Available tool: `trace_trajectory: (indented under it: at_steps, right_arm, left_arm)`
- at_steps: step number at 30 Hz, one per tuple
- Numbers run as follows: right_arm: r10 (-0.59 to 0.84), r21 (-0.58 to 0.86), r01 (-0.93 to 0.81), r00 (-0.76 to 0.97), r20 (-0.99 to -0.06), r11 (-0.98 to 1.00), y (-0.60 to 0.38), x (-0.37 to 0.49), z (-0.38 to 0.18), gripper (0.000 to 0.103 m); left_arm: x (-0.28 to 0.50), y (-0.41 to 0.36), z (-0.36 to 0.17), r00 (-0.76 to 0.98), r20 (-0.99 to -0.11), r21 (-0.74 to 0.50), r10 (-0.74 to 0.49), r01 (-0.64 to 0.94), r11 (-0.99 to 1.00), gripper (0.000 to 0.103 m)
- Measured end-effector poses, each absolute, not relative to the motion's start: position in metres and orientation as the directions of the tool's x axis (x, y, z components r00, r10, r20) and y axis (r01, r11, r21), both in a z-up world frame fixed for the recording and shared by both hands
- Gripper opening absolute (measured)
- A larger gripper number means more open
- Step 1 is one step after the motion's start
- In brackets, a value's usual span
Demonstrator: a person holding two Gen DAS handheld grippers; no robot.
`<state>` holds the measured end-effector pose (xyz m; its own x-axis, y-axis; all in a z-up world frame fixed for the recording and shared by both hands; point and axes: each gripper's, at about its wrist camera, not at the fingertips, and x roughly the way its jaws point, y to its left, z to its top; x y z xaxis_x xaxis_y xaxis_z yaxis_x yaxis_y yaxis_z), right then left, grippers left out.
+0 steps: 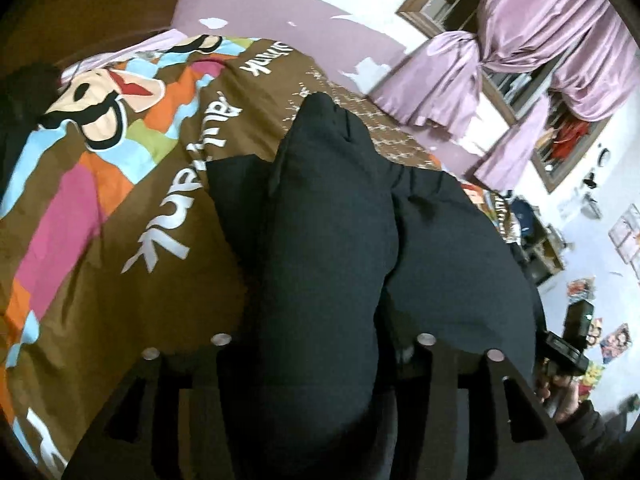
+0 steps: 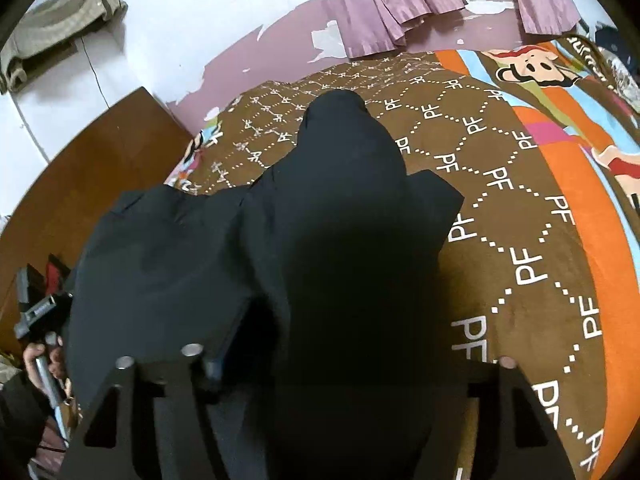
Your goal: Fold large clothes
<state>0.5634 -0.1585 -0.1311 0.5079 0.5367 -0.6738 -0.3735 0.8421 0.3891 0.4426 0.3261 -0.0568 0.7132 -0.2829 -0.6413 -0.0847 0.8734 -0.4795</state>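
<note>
The black garment (image 1: 328,240), soft, limp and light, is lying on the bed (image 1: 120,260) between both part-open claws (image 1: 320,344) (image 2: 348,356), inviting near-edge grips.

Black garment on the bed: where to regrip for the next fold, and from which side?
Judging from both wrist views: grip the black garment at its near edge, one corner per gripper, coming from the near side of the bed. That edge already lies bunched between the fingers, while the far end tapers to a narrow tip and the middle offers no free edge.
</note>
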Motion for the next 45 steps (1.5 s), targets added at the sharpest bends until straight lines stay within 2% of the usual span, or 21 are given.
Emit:
trace_trajectory:
  at_steps: [4,7,9,11,13,15,24,36,45]
  right_arm:
    - [0.459,0.305,-0.351,0.549,-0.699,0.885,-0.153,0.554,-0.125,0.077]
    - [0.406,0.254,-0.326,0.588,-0.700,0.910,-0.151,0.548,-0.117,0.089]
    - [0.377,0.222,-0.313,0.625,-0.684,0.923,-0.152,0.542,-0.108,0.093]
    - [0.372,0.208,-0.317,0.646,-0.667,0.925,-0.151,0.536,-0.099,0.094]
    - [0.370,0.199,-0.321,0.666,-0.648,0.926,-0.151,0.528,-0.090,0.096]
    - [0.379,0.202,-0.327,0.686,-0.622,0.923,-0.152,0.520,-0.080,0.100]
    - [0.428,0.215,-0.371,0.754,-0.498,0.903,-0.146,0.471,-0.027,0.103]
    - [0.497,0.242,-0.434,0.752,-0.432,0.868,-0.131,0.400,0.000,0.103]
    - [0.556,0.227,-0.509,0.732,-0.394,0.831,-0.119,0.341,0.014,0.103]
  left_arm:
    - [0.443,0.323,-0.053,0.698,-0.685,-0.439,-0.211,-0.164,0.883,0.060]
    - [0.439,0.316,-0.045,0.691,-0.716,-0.347,-0.095,-0.235,0.908,0.071]
    - [0.435,0.310,-0.038,0.704,-0.708,-0.313,-0.056,-0.242,0.918,0.072]
    - [0.429,0.302,-0.029,0.723,-0.691,-0.289,-0.022,-0.248,0.925,0.079]
    - [0.425,0.295,-0.022,0.741,-0.671,-0.271,0.002,-0.248,0.930,0.090]
    - [0.420,0.286,-0.014,0.758,-0.652,-0.261,0.019,-0.247,0.933,0.093]
    - [0.400,0.240,0.022,0.798,-0.602,-0.222,0.013,-0.184,0.957,0.099]
    - [0.344,0.185,0.066,0.859,-0.512,-0.152,-0.014,-0.075,0.986,0.100]
    - [0.289,0.163,0.078,0.895,-0.446,-0.074,-0.035,0.002,0.997,0.100]
